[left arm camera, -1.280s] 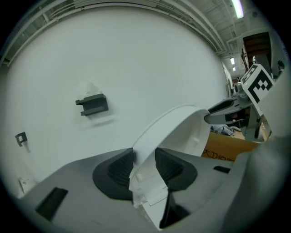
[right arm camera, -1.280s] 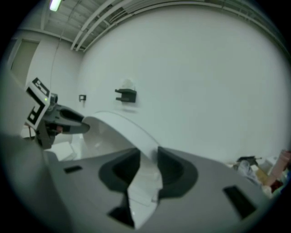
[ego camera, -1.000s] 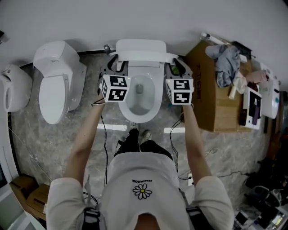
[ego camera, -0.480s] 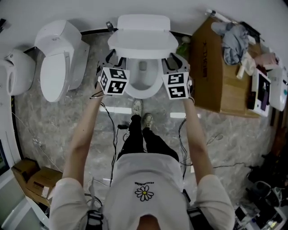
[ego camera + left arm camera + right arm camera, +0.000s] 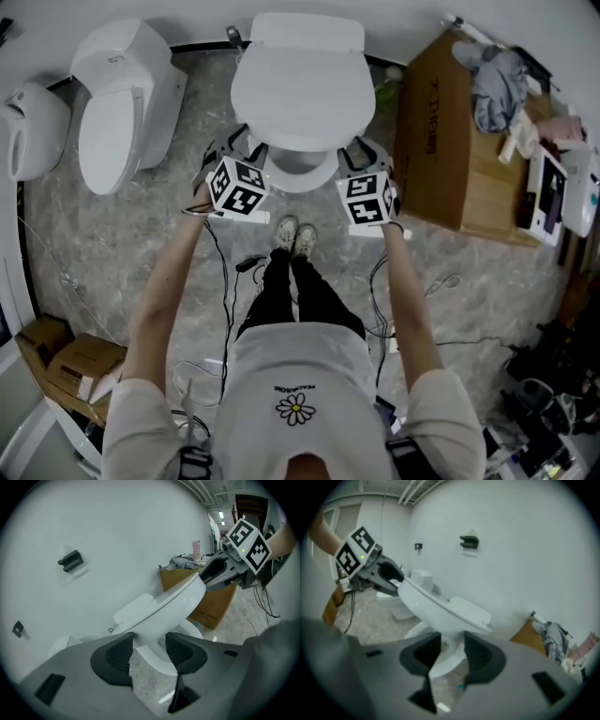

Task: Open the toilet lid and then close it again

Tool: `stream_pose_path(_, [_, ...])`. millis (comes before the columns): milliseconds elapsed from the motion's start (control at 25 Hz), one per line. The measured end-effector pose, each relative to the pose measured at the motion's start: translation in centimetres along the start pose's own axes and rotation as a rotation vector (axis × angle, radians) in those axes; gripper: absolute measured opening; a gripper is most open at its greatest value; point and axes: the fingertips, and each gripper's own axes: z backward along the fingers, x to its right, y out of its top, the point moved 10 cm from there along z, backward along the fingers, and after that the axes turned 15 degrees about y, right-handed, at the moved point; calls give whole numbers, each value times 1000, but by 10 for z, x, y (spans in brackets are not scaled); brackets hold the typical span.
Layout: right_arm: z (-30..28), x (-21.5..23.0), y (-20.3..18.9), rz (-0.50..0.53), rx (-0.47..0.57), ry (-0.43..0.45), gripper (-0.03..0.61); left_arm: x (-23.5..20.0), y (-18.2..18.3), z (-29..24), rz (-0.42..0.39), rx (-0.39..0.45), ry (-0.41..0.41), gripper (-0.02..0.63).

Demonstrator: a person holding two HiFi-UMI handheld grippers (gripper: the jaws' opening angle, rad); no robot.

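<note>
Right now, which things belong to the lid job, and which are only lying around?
For the job: toilet lid, toilet bowl, left tool and right tool, jaws just been opening, lid's rim between them.
Lying about: second toilet, cardboard box, clothes on it, floor cables.

Right of toilet (image 5: 300, 84): cardboard box (image 5: 436, 141) close; left: wider bare floor (image 5: 202, 112), then second toilet (image 5: 112, 131).

You've got a white tee (image 5: 300, 361) w/ daisy print (image 5: 296, 410), black trousers (image 5: 292, 292), pale shoes (image 5: 294, 234). Left gripper (image 5: 149, 648) & right gripper (image 5: 446, 654): grey shells, black pads (image 5: 118, 656), b/w marker cubes (image 5: 234, 186), thin cables (image 5: 221, 281).
</note>
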Motion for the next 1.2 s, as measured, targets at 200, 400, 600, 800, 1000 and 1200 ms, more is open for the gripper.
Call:
stream_pose_path(200, [-10, -15, -28, 16, -122, 57, 169, 21, -30, -1, -60, -40, -79, 236])
stream_pose_path(400, [-26, -28, -57, -12, -194, 104, 169, 39, -58, -8, -97, -87, -155, 236])
stream_pose_path(600, [-44, -41, -85, -50, -254, 142, 169, 60, -86, -16, -92, -143, -199, 236])
stream_pose_path(800, [-61, -47, -109, -98, -284, 175, 167, 79, -112, -28, -87, -185, -235, 236])
stream_pose_path(1000, [-81, -53, -132, -161, -290, 182, 161, 94, -134, -42, -43, -226, -251, 236])
stream_pose_path(1200, [-101, -57, -154, -202, -322, 205, 156, 110, -156, -58, -38, -268, -275, 236])
